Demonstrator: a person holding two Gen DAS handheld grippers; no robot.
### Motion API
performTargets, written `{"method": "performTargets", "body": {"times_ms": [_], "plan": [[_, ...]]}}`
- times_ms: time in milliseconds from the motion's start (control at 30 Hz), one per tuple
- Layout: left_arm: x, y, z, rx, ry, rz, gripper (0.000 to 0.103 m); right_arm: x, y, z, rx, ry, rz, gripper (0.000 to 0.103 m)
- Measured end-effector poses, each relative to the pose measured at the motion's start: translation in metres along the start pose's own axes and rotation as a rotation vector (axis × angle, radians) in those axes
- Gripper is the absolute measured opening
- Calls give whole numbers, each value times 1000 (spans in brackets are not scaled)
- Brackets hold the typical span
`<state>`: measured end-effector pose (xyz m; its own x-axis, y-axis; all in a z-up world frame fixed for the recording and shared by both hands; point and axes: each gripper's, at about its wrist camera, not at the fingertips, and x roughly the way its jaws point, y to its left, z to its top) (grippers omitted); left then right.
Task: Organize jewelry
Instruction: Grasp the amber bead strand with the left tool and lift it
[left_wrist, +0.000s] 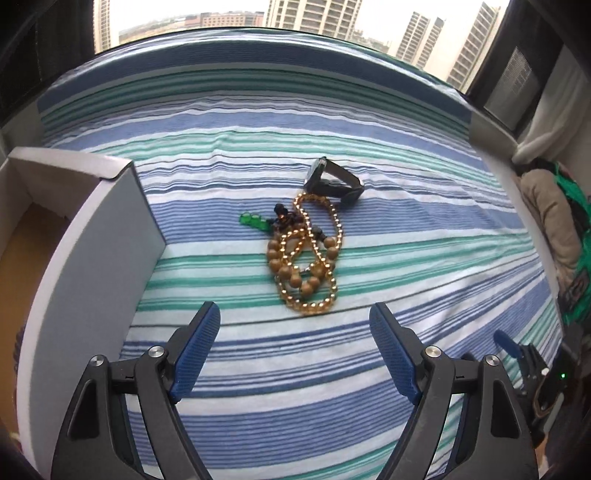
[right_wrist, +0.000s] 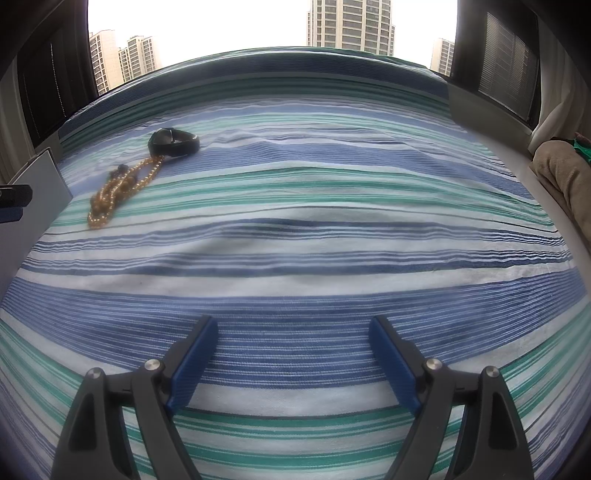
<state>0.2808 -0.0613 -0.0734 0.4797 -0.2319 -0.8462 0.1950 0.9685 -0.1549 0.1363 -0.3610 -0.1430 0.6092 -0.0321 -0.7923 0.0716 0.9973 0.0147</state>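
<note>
A tangle of jewelry lies on the striped bedsheet (left_wrist: 406, 236): a gold bead necklace (left_wrist: 334, 236), a brown wooden bead bracelet (left_wrist: 286, 269), a green bead piece (left_wrist: 253, 220) and a black watch (left_wrist: 334, 181) just behind them. My left gripper (left_wrist: 295, 314) is open, close in front of the pile. An open white box (left_wrist: 99, 236) stands at its left. In the right wrist view the necklace (right_wrist: 110, 195) and watch (right_wrist: 173, 142) lie far to the left. My right gripper (right_wrist: 293, 325) is open and empty over bare sheet (right_wrist: 332, 258).
A window with tower blocks lies beyond the bed's far edge. Dark window frames stand on both sides. A beige cushion (right_wrist: 565, 173) lies at the right edge. The right gripper (left_wrist: 528, 365) shows at the lower right of the left wrist view.
</note>
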Motion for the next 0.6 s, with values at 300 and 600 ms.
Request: {"method": "performTargets", "body": {"times_ms": [300, 600], "plan": [[76, -12, 34, 32, 53, 104, 51, 0, 1, 0, 0, 0, -1, 87], [54, -3, 35, -18, -12, 50, 5, 1, 0, 0, 0, 0, -1, 87]]}}
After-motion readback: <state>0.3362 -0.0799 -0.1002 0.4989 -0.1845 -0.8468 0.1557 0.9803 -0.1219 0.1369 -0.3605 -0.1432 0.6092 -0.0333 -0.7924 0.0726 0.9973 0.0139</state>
